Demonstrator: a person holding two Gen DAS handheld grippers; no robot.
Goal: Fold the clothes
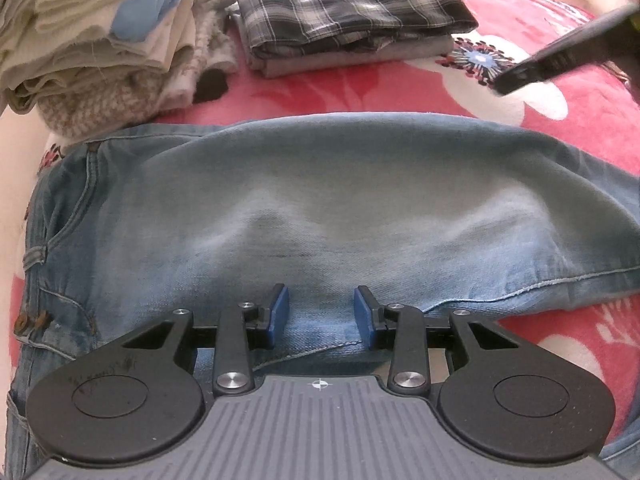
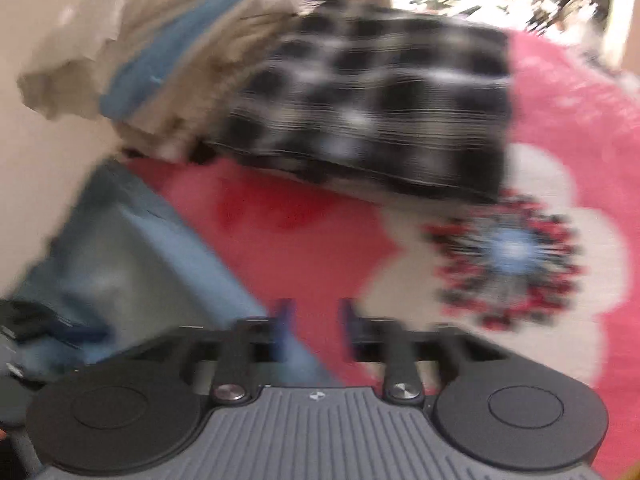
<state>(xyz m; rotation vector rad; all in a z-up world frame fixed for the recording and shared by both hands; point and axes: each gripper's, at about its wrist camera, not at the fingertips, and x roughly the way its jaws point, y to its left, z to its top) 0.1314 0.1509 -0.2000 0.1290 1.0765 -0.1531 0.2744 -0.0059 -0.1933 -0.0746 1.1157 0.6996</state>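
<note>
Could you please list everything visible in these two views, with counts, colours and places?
jeans: one pair, faded light blue, spread flat across the blanket, nearest the left gripper.
plaid garment: one, black, grey and white, folded, beyond the jeans.
grey garment: one, folded under the plaid garment.
pile: one, cream and white clothes with a light blue piece, unfolded, left of the plaid garment; number of items unclear.
blanket: one, pink with white flowers, under everything.
left gripper: one, black with blue pads, open over the jeans' near edge.
right gripper: one, same colours, blurred, open above the blanket.
</note>
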